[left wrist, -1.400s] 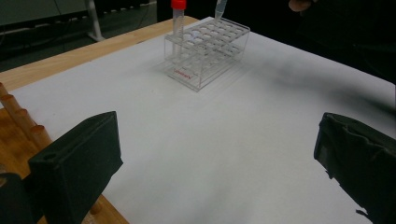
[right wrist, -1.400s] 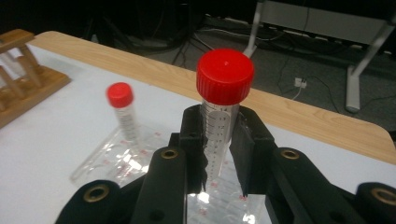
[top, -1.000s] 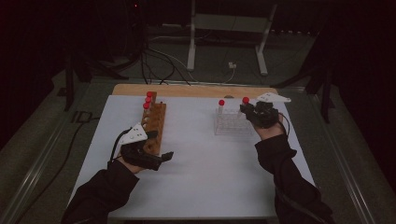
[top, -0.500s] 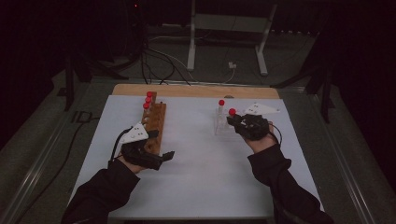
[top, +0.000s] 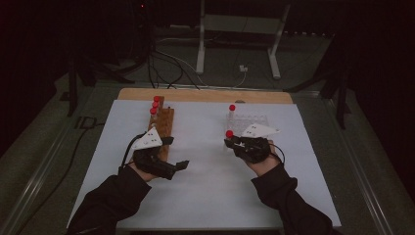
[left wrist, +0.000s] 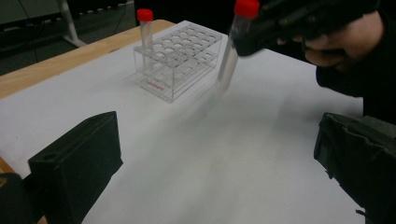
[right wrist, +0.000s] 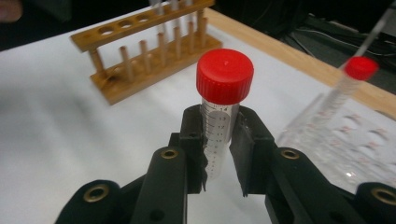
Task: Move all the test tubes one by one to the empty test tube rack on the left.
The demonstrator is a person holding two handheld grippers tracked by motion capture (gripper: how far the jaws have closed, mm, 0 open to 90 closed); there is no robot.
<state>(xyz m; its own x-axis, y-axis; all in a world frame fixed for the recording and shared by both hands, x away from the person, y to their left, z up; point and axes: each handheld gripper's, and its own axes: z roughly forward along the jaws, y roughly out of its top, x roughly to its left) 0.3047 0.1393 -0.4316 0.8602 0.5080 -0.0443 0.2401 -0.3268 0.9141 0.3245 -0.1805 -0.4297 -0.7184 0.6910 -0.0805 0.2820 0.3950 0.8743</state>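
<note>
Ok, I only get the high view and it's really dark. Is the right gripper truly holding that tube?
Observer: Yes. In the right gripper view, the right gripper is shut on the tube, with both pads on the clear wall below the cap.
Operator: Is anything written on it?
Observer: Printed scale marks with numbers run down its side.
Operator: And the other hand?
Observer: In the left gripper view, the left gripper has its jaws wide apart, with just bare white sheet between them.
</note>
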